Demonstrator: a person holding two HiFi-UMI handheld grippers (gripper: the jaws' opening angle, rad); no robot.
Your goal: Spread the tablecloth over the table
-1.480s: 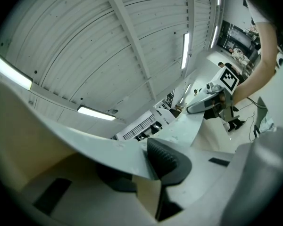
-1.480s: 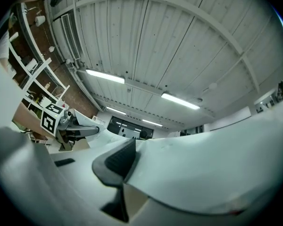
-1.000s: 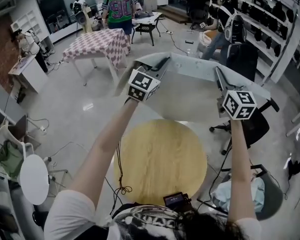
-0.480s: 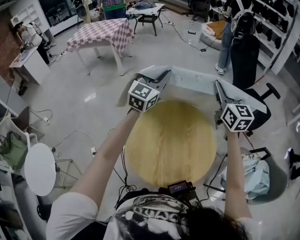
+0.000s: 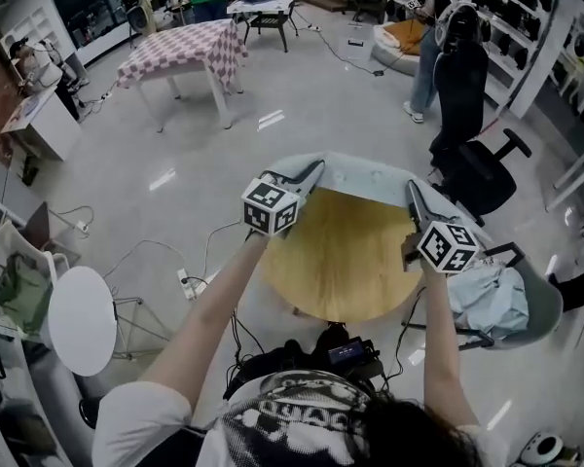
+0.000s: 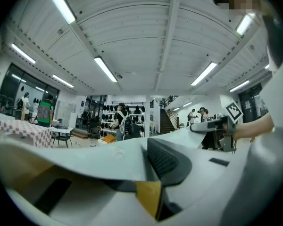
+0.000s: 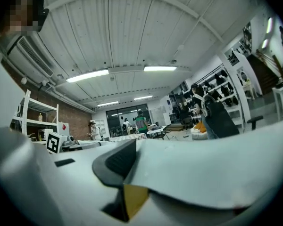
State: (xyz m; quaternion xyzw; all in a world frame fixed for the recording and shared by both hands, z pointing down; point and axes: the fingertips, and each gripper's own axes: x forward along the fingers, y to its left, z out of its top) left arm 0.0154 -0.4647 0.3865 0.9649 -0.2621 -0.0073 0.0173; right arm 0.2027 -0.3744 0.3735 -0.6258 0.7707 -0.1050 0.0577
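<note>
The pale grey-blue tablecloth (image 5: 370,178), stretched smooth between the left gripper (image 5: 310,173) and the right gripper (image 5: 413,195), whose fingers each pinch a corner, the right's just tightening, has sunk from mid-air to the far rim of the round wooden desk (image 5: 341,261), still mostly bare, with open grey floor (image 5: 224,154) around it.

head view looks steeply down, gripper views level, all sharing the tablecloth (image 5: 370,177)
</note>
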